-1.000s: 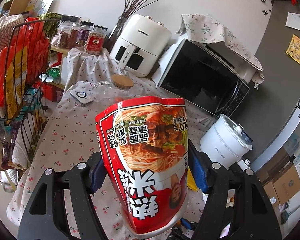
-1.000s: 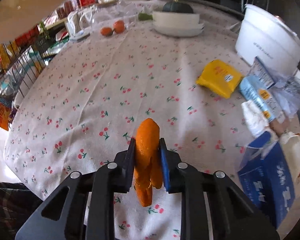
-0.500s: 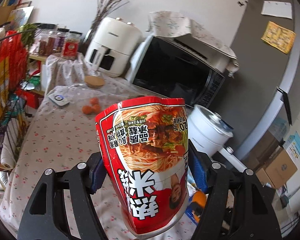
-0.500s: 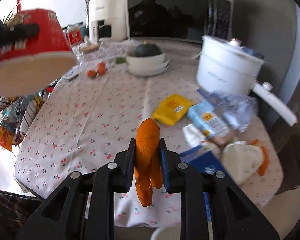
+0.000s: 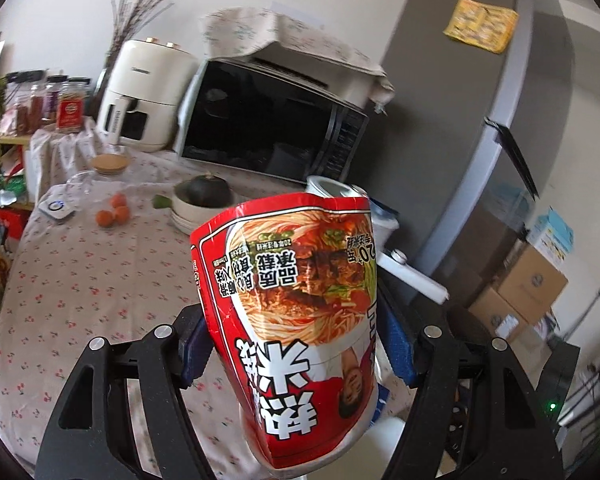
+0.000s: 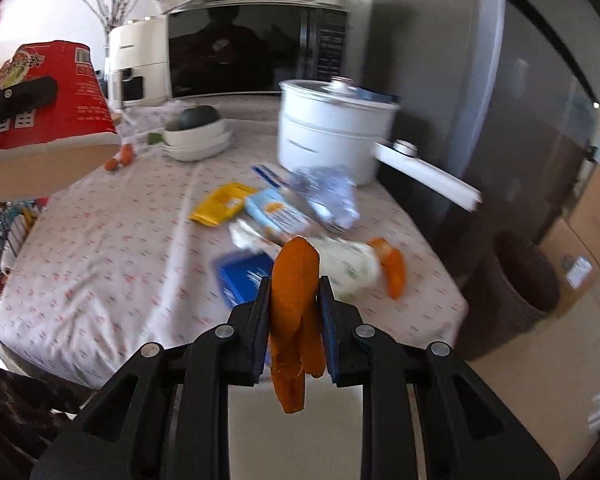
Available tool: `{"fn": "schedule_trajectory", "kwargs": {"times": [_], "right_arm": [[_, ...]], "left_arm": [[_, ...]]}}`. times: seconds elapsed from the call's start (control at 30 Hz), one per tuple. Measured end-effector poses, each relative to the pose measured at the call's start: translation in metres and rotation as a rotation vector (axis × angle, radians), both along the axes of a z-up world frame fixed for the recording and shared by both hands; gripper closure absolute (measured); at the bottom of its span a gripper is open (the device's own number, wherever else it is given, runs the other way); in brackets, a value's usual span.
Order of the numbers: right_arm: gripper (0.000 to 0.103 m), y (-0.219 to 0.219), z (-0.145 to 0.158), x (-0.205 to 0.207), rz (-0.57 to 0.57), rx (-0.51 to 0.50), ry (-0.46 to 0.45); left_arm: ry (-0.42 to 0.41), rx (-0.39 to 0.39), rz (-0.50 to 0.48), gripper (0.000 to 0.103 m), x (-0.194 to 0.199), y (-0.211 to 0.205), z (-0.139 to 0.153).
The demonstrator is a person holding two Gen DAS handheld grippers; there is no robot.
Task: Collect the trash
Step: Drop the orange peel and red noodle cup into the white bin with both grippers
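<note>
My left gripper [image 5: 296,344] is shut on a red instant noodle cup [image 5: 292,304], held upside down above the table; the cup also shows at the upper left of the right wrist view [image 6: 48,108]. My right gripper [image 6: 294,312] is shut on an orange peel [image 6: 294,308], held in the air past the table's near edge. Loose trash lies on the cherry-print tablecloth [image 6: 112,256]: a yellow packet [image 6: 222,204], a light blue carton [image 6: 278,212], crumpled plastic [image 6: 332,196], a blue box [image 6: 240,276], white wrapping [image 6: 350,264] and another orange peel [image 6: 392,268].
A white cooker [image 6: 332,124] with a long handle, a bowl stack with a dark squash [image 6: 198,136], a microwave [image 5: 268,128] and an air fryer [image 5: 144,96] stand at the back. A dark brown bin [image 6: 512,292] stands on the floor right of the table, beside cardboard boxes [image 5: 528,284].
Both grippers have swung to the right while holding their loads. The views now take in the table's right end, the fridge, the floor and the brown bin.
</note>
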State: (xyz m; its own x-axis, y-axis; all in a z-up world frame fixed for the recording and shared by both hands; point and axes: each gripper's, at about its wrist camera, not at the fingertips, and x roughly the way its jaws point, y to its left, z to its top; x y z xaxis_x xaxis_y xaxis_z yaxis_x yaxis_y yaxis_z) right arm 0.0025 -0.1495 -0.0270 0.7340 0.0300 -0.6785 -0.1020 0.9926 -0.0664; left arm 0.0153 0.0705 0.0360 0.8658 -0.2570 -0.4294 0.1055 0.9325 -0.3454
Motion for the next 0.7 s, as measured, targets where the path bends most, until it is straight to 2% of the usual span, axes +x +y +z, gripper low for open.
{"fn": "schedule_trajectory", "kwargs": {"times": [0.17, 0.37, 0.4, 0.47, 0.53, 0.7], "right_arm": [[0.080, -0.028, -0.014, -0.021, -0.038, 0.006, 0.035], [0.076, -0.045, -0.042, -0.039, -0.049, 0.009, 0.133], [0.073, -0.047, -0.045, -0.042, -0.052, 0.011, 0.136], [0.048, -0.052, -0.047, -0.049, -0.068, 0.019, 0.130], [0.037, -0.057, -0.046, -0.056, -0.095, 0.029, 0.115], [0.027, -0.075, -0.041, -0.059, -0.180, 0.014, 0.071]], "left_arm": [[0.022, 0.039, -0.063, 0.036, -0.003, -0.027, -0.012], [0.057, 0.076, -0.132, 0.036, -0.010, -0.055, -0.030], [0.063, 0.080, -0.142, 0.036, -0.011, -0.059, -0.033], [0.076, 0.087, -0.165, 0.036, -0.012, -0.067, -0.039], [0.085, 0.093, -0.187, 0.036, -0.013, -0.075, -0.043], [0.103, 0.111, -0.244, 0.035, -0.016, -0.093, -0.054]]}}
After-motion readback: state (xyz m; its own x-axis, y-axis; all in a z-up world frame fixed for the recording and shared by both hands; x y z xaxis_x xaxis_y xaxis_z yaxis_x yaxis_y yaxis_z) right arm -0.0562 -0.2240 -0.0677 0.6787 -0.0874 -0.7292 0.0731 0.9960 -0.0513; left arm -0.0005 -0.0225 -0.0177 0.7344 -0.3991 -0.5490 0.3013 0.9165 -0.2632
